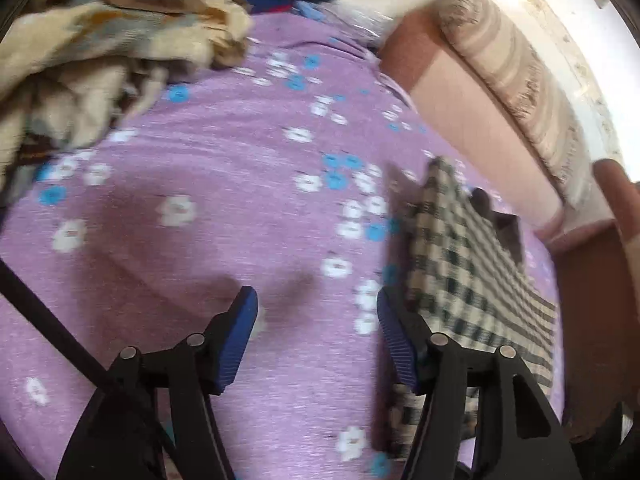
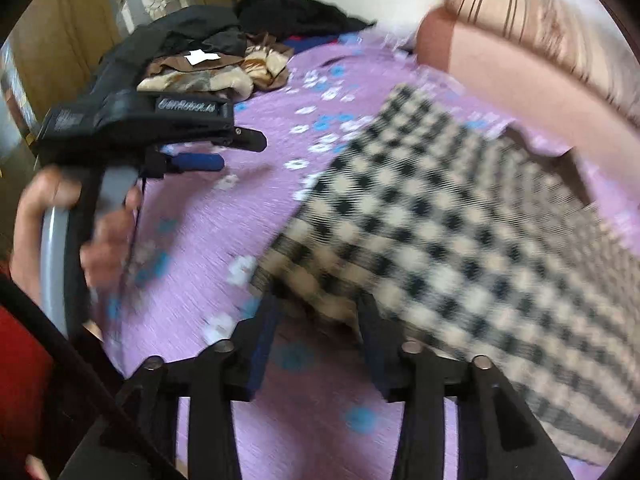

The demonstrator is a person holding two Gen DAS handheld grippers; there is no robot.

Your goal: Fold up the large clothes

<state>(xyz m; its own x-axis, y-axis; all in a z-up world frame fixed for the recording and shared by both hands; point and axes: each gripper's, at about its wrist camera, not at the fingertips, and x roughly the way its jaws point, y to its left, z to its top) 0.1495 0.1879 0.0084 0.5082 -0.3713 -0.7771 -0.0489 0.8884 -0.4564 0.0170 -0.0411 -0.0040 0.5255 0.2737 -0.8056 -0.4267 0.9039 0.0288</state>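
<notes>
A beige and black checked garment [image 2: 460, 216] lies folded flat on the purple flowered bedsheet [image 2: 224, 240]; it also shows in the left wrist view [image 1: 472, 280] at the right. My left gripper [image 1: 316, 308] is open and empty above the sheet, just left of the garment. The left gripper also shows from the side in the right wrist view [image 2: 208, 152], held in a hand. My right gripper [image 2: 316, 312] is open at the garment's near left corner; the frames are blurred and I cannot tell if the cloth touches it.
A heap of beige, brown and dark clothes [image 1: 100, 52] lies at the far left of the bed, also in the right wrist view [image 2: 224, 60]. A pink and brown headboard with a striped cushion [image 1: 512, 80] runs along the right. A wooden door [image 2: 60, 40] stands behind.
</notes>
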